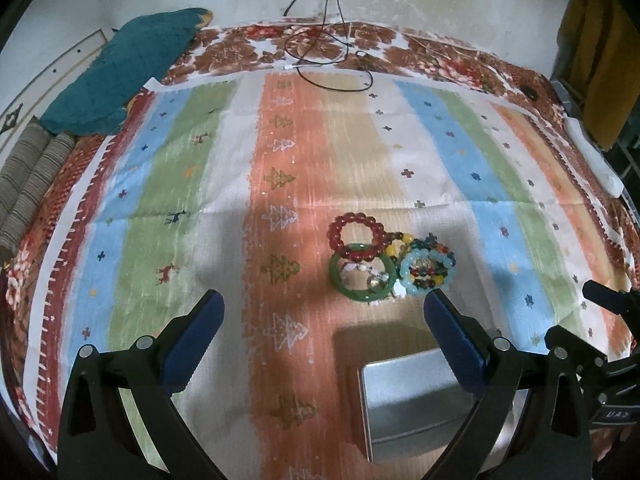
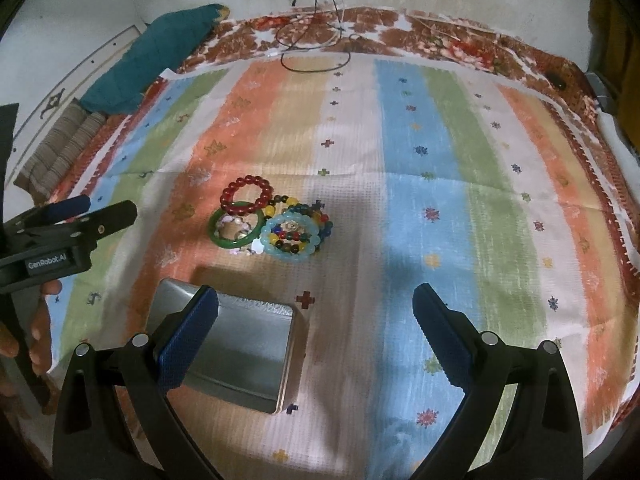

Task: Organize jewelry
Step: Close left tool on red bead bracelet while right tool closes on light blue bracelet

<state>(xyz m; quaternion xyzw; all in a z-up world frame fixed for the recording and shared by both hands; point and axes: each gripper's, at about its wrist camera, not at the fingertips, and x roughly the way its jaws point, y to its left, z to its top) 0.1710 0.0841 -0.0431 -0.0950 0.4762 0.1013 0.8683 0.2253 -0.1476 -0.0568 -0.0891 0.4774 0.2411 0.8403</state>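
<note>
Showing both tools above a striped cloth [image 1: 360, 152] w/ tree and cross motifs: my left gripper [image 1: 322, 324] has its blue pads [image 1: 192, 340] spread wide w/ nothing between them, and my right gripper [image 2: 316, 320] is likewise wide apart and holds nothing. Hidden/unclear: the tin box [image 1: 412, 400] is partly covered in the left view by my left tool's right finger, and in the right view [image 2: 236, 356] my right tool's left finger overlaps its near-left corner; small pale pieces [image 1: 370, 272] inside and beside the green bangle [image 1: 362, 276] are too blurred to identify. Containers: the tin box is open-topped, and the visible part of its interior shows bare metal, no jewelry. Jewelry sits as one cluster on the cloth just beyond the box, apart from it: a red bead bracelet [image 1: 358, 238] overlapping the far rim of the green bangle, a light-blue bead bracelet [image 1: 428, 274] just right of the bangle, and multicolour bead strands [image 1: 432, 254] lying under and across it. Writing: my left tool's body, seen at the left edge of the right view, reads "GenRobot.AI" [image 2: 46, 263]; a label at the lower right of the left view [image 1: 616, 415] is not legible. Cables [image 1: 332, 60] trail across the cloth's far edge.
</note>
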